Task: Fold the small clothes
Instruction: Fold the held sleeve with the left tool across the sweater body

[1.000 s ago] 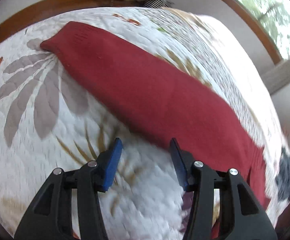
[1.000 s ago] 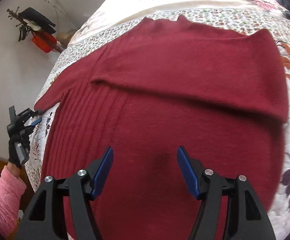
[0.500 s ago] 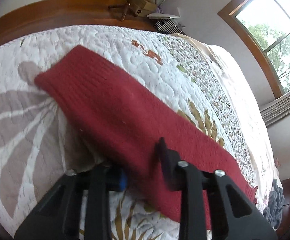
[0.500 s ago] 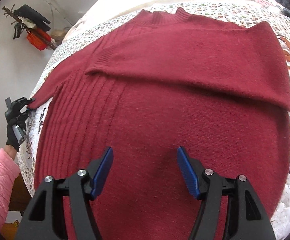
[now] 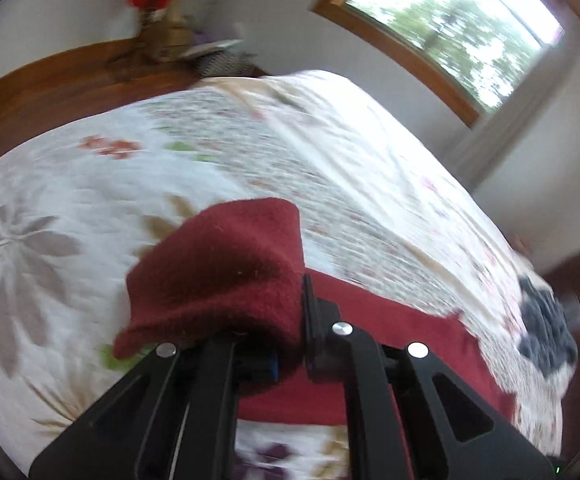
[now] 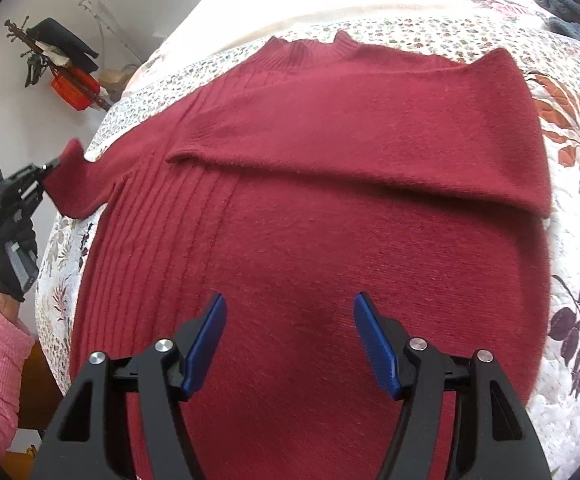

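Since the earlier frame, left gripper [image 5: 286, 344] has pinched and lifted the sleeve cuff [image 5: 226, 264]; sweater [image 6: 310, 220] body lies rightward, beneath spread right gripper [image 6: 288, 344]

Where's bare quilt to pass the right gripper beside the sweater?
Bare quilt runs along the red sweater's right edge, below the folded sleeve. A narrower strip lies above the collar. The left side is crowded: the left gripper pinches the other sleeve there. The right gripper hovers open over the body.
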